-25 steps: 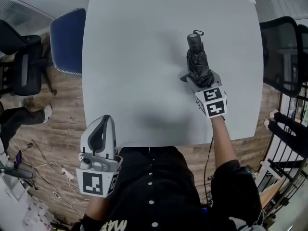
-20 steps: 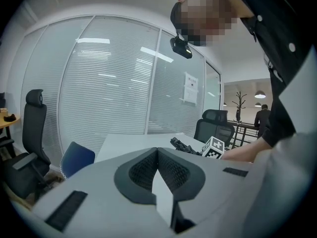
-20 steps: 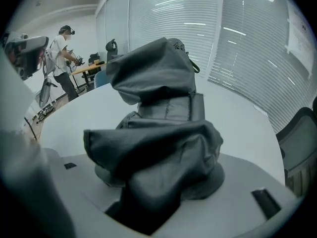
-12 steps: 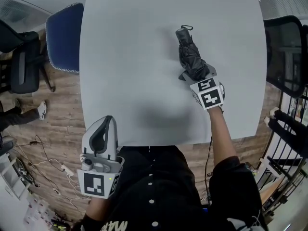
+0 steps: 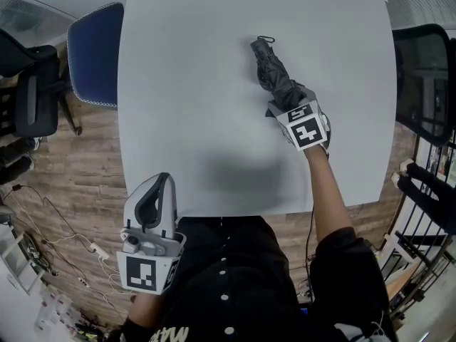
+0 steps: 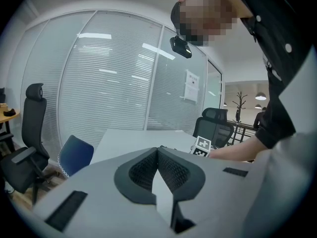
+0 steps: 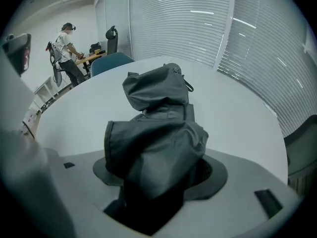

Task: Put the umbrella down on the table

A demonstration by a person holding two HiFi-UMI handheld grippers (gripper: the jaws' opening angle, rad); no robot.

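Currently the umbrella (image 5: 273,72) lies low over the right half of the table (image 5: 192,84), towards the far edge and well in from the right edge. One second earlier it stands steeper in the grip, with its cap end raised. It has since tipped over, and its long axis now runs from the right gripper (image 5: 285,100) towards the far left corner. The small loop (image 5: 265,39) at its far end appears to rest on the table surface, though contact along the full length cannot be confirmed.

Right gripper: it has come down with the load and points steeply at the table. Its jaws are opening. The folded umbrella still fills the space between them, and the right gripper view shows dark fabric bulging over both pads, so the hold is not yet fully released.

Left gripper (image 5: 160,180): unchanged. It hangs off the near edge of the table, at the near left corner side, with its jaws closed tip to tip on nothing.

Meaning for the task: the lowering step looks practically complete and the release is in progress. What remains, by judgement, is for the jaws to clear the fabric and back away without dragging the umbrella
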